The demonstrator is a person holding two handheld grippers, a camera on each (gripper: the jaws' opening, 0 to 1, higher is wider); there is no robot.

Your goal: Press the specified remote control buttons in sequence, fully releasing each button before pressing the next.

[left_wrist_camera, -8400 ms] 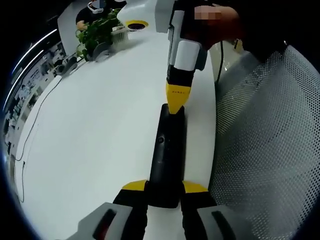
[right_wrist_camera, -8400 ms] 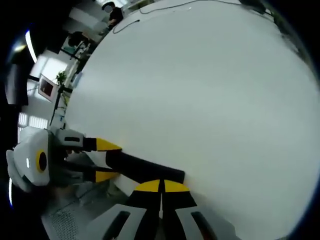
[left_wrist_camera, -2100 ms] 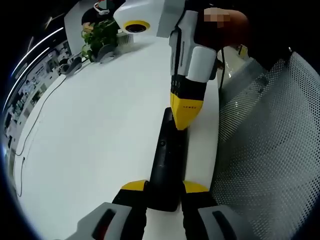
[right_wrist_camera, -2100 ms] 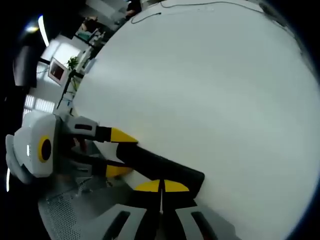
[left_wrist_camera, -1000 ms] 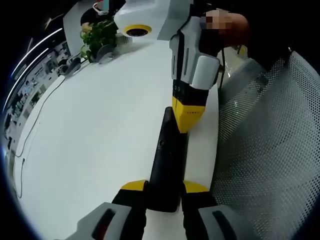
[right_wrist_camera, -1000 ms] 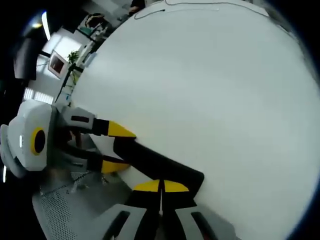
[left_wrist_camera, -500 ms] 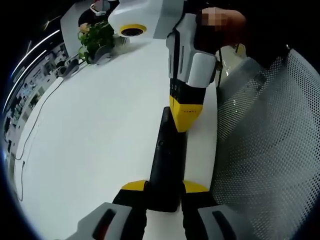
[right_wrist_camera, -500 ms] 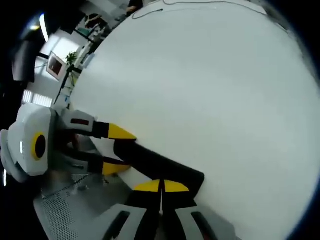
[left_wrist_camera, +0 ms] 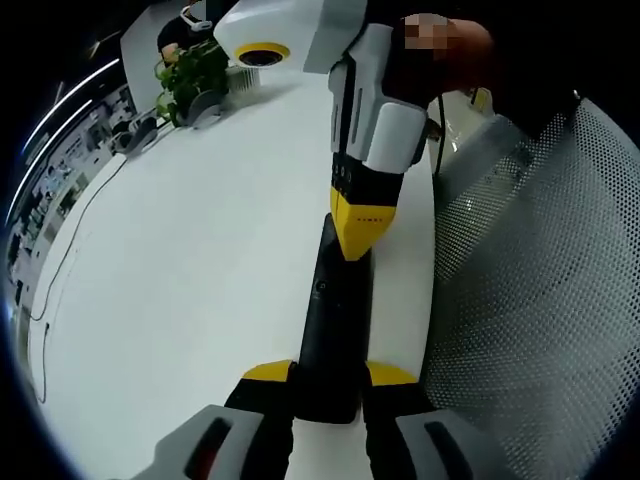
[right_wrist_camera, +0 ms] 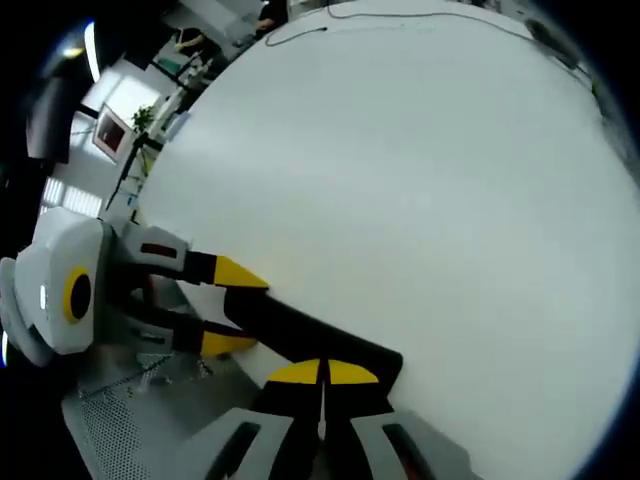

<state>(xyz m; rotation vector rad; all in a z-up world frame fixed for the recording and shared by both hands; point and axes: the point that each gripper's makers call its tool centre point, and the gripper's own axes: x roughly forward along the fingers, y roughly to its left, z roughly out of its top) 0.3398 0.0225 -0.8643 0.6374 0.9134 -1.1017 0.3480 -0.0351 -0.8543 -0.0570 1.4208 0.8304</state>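
Black, smooth plastic forms the slim remote control (left_wrist_camera: 333,330), judged light, rigid and somewhat slippery; it is pinched at its near end by the left gripper (left_wrist_camera: 330,378) and lies along the glossy white counter (left_wrist_camera: 190,260). Farther on, the right gripper (left_wrist_camera: 362,228), fingers pressed together, is set on its far end beside a perforated mesh chair (left_wrist_camera: 540,290).

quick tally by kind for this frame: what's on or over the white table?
Remote control: 1
Claws: 2, left claw and right claw
Potted plant: 1
Cable on the white table: 1
Total: 5
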